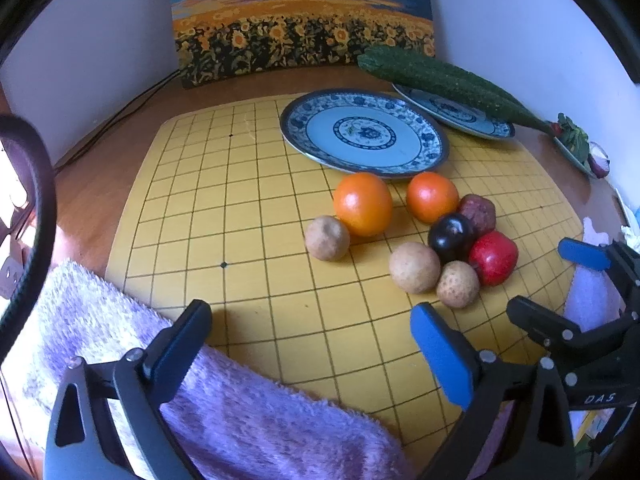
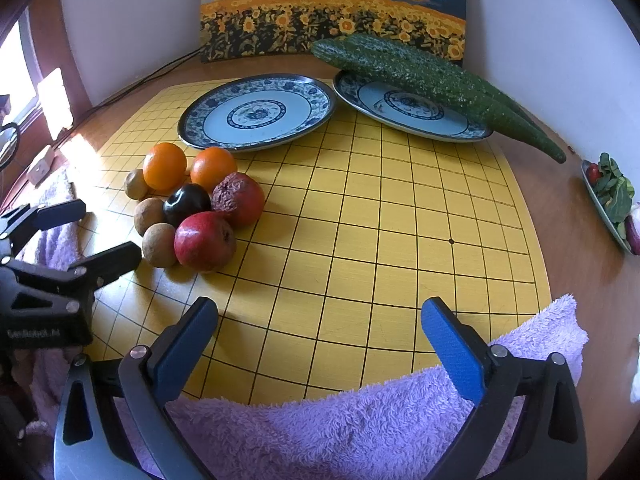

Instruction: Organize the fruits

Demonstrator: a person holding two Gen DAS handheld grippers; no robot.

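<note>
We hold the left claw (image 1: 312,332) and right claw (image 2: 320,330) low over the purple towel (image 2: 340,428), both spread wide, holding nothing. The fruits (image 1: 416,232) cluster on the yellow grid board (image 2: 360,240), just before the nearer plate (image 2: 256,114).

A yellow grid board (image 2: 360,240) lies on the wooden table (image 2: 560,184), with a fluffy purple towel (image 2: 360,432) overlapping its near edge. A sunflower painting (image 2: 332,8) leans against the white wall at the back, and a dark cable (image 2: 152,76) runs along the table from its left corner. At the table's right edge sits a small dish of leafy greens (image 2: 612,196), with something red and something purple among them.
</note>
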